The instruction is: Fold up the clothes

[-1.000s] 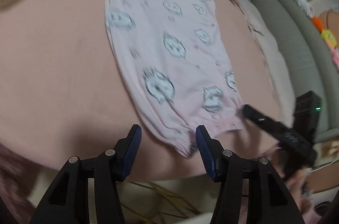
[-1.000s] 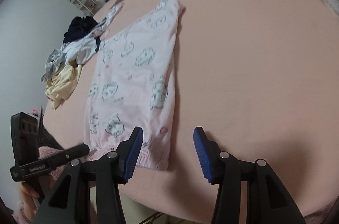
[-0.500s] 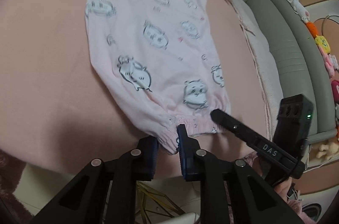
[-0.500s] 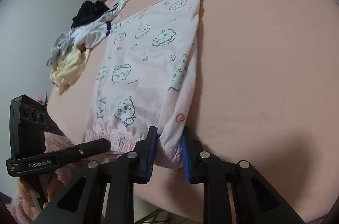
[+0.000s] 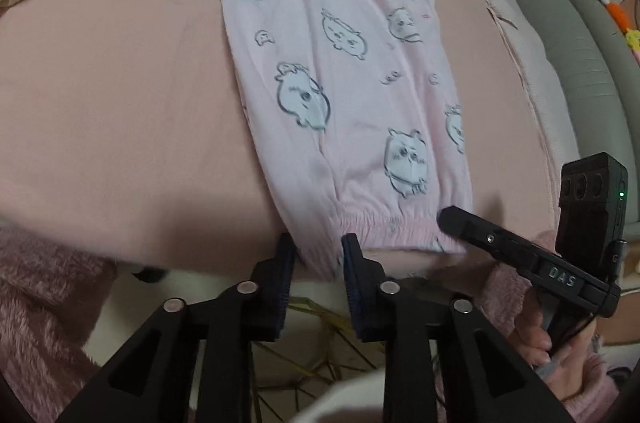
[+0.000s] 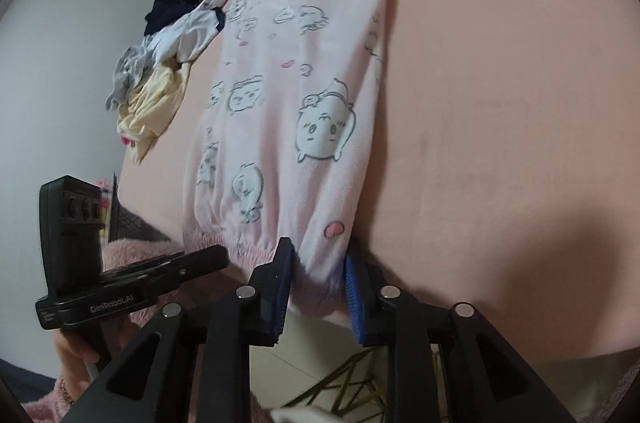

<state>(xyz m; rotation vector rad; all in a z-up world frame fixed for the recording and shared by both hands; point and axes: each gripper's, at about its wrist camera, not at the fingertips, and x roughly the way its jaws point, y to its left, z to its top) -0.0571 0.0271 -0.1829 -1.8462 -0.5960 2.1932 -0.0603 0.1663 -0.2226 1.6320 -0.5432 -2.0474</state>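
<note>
Broad pink bed sheet (image 5: 120,103) filling most of both views, bulging toward the middle. Spread flat on it, running from the lower centre of each frame up toward the top: pale pink pajama pants (image 5: 340,83) printed with cartoon animals, apparently already doubled leg over leg into one long panel, the gathered elastic cuffs at the near bed edge. In the upper left of the right wrist view, a heap of unfolded clothes (image 6: 168,55) (dark, white, grey and yellow pieces tangled together), well apart from the pants and evidently waiting. At the upper right of the left wrist view, a grey-green sofa (image 5: 572,63) beyond the bed edge. At the bottom centre of the left wrist view, left gripper (image 5: 318,257) straddling the left cuff corner, cloth bunched between the blue pads, jaws easing apart yet pinching the fabric. Likewise at the bottom centre of the right wrist view, right gripper (image 6: 320,263) clamped on the right cuff corner, jaws also opening slightly with cloth pressed between them. Judged progress: early to middle for this garment, lengthwise fold done, cuff end seized, crosswise fold toward the far end not yet made, and the heap untouched.
</note>
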